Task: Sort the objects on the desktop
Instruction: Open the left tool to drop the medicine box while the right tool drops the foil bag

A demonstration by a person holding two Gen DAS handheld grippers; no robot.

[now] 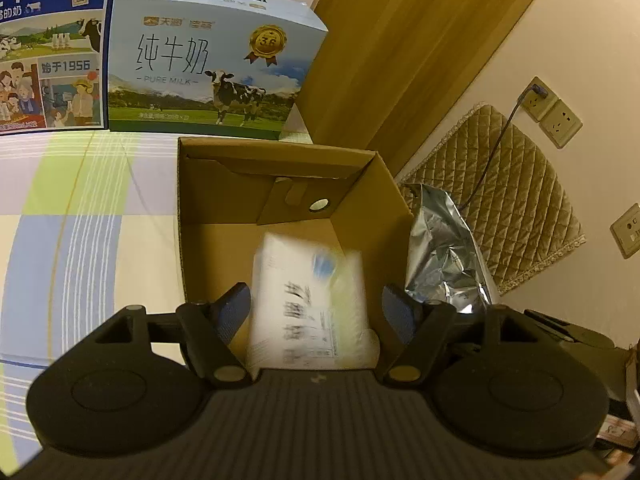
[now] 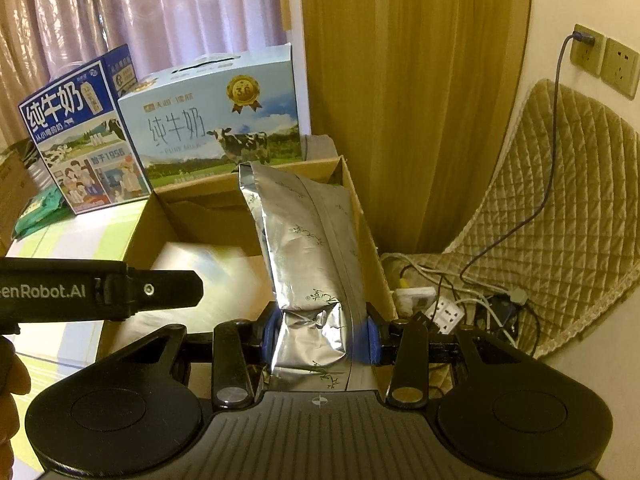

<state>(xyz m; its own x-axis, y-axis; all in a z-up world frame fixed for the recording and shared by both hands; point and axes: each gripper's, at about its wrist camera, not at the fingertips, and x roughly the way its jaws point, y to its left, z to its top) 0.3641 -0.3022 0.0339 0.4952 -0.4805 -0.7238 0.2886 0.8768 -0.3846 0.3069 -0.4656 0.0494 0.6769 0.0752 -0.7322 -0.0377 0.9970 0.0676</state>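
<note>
While the left gripper (image 1: 316,312) hangs over the open cardboard box (image 1: 200,216) with its blue-padded fingers (image 1: 234,310) spread wide and nothing between them, a white packet (image 1: 308,304) with dark print sits blurred just below, inside the box and clear of both pads. From the right wrist view the right gripper (image 2: 320,336) is clamped on a silver foil bag (image 2: 308,248), pads pressing its crumpled lower part from both sides; the bag stands tall and leans over the box's right wall, its top edge reaching up toward the milk cartons. At the left of that view the dark arm of the left gripper's body (image 2: 100,292) crosses in front of the box and covers part of its near left corner. In the left wrist view the foil bag shows just outside the box's right wall, partly hidden by the right finger. Inside the box, a folded cardboard flap (image 1: 296,196) with a round hole lies against the far wall. The box rests on a striped cloth (image 1: 80,208) in pale green, blue and white. Behind it stand a light-blue milk carton (image 1: 212,64) printed with a cow and a dark-blue milk carton (image 1: 48,40) to its left. To the right, past a wooden panel (image 1: 400,60), a quilted cover (image 2: 560,200) leans on the wall under wall sockets (image 2: 604,60), with a tangle of cables and a power strip (image 2: 444,304) below.
</note>
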